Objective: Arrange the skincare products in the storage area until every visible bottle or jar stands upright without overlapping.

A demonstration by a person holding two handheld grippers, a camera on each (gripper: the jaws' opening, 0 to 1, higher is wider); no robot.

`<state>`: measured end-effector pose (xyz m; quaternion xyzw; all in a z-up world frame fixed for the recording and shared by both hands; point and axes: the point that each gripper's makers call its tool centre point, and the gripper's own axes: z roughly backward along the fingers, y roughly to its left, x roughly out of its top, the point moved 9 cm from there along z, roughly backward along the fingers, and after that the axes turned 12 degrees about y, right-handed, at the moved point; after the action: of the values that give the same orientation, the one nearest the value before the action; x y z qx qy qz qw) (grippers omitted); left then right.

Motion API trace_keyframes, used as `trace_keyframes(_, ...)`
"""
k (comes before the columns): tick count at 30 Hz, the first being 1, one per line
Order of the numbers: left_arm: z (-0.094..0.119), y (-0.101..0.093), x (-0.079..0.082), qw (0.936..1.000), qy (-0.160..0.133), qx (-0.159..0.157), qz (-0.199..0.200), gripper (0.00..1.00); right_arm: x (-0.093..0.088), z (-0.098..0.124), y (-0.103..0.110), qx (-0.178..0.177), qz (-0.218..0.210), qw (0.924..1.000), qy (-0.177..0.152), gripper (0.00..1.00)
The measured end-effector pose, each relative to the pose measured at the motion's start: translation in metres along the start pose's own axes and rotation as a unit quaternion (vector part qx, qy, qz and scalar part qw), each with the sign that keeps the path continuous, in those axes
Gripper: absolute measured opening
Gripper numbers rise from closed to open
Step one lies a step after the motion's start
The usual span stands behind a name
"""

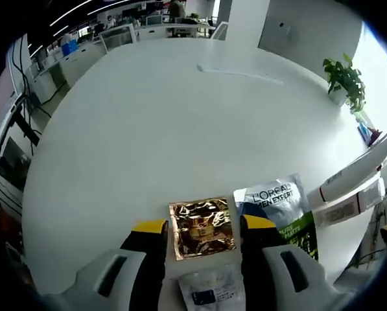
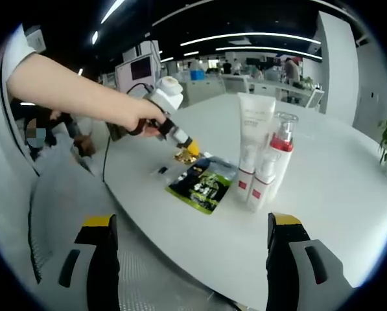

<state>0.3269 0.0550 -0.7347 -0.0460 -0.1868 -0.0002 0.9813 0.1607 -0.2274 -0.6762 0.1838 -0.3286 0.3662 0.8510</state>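
Observation:
A gold foil sachet [image 1: 203, 228] lies flat on the white table [image 1: 180, 129], between the yellow-tipped jaws of my left gripper [image 1: 203, 227], which is open around it. Right of it lies a L'Oreal Men Expert sachet [image 1: 281, 210], seen dark green from the right gripper view [image 2: 203, 184]. A small white sachet [image 1: 209, 291] lies under the left gripper's body. A white tube [image 2: 251, 136] and a pump bottle with red bands [image 2: 271, 168] stand upright side by side. My right gripper [image 2: 196, 259] hangs open off the table's near edge, nothing in it. A person's arm holds the left gripper [image 2: 183, 148] over the gold sachet [image 2: 182, 155].
A potted plant [image 1: 345, 78] stands at the table's far right edge. The tube and bottle [image 1: 349, 188] reach in from the right rim of the left gripper view. Desks and monitors [image 2: 141, 68] fill the office behind. A small dark item [image 2: 162, 170] lies by the green sachet.

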Motion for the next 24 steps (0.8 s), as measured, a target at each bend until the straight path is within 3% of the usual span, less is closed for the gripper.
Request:
trace_keyframes(7,0.018,0.005,0.004,0.9983,-0.051,-0.027,-0.007,0.55,-0.001,0.002,-0.002,-0.012,-0.008,0.9999,0.001,0.97)
trace_keyframes(10,0.033,0.002,-0.003,0.9963,-0.073,-0.040,-0.024,0.59,-0.001,0.002,-0.003,-0.008,-0.013,0.9999,-0.001,0.97)
trace_keyframes(14,0.048,0.005,-0.022,0.9926,-0.097,-0.066,-0.034,0.65,-0.002,0.002,-0.003,-0.007,-0.014,0.9999,-0.002,0.97)
trace_keyframes(19,0.069,0.017,-0.066,0.9904,-0.107,-0.082,-0.032,0.68,-0.002,0.001,-0.001,-0.008,-0.002,0.9999,0.005,0.97)
trace_keyframes(22,0.075,0.029,-0.071,0.9881,-0.119,-0.088,-0.042,0.74,-0.002,0.001,0.001,-0.006,0.002,0.9999,0.010,0.97)
trace_keyframes(24,0.079,0.036,-0.074,0.9832,-0.147,-0.099,-0.043,0.77,-0.002,0.001,0.000,-0.009,0.000,0.9999,0.010,0.97)
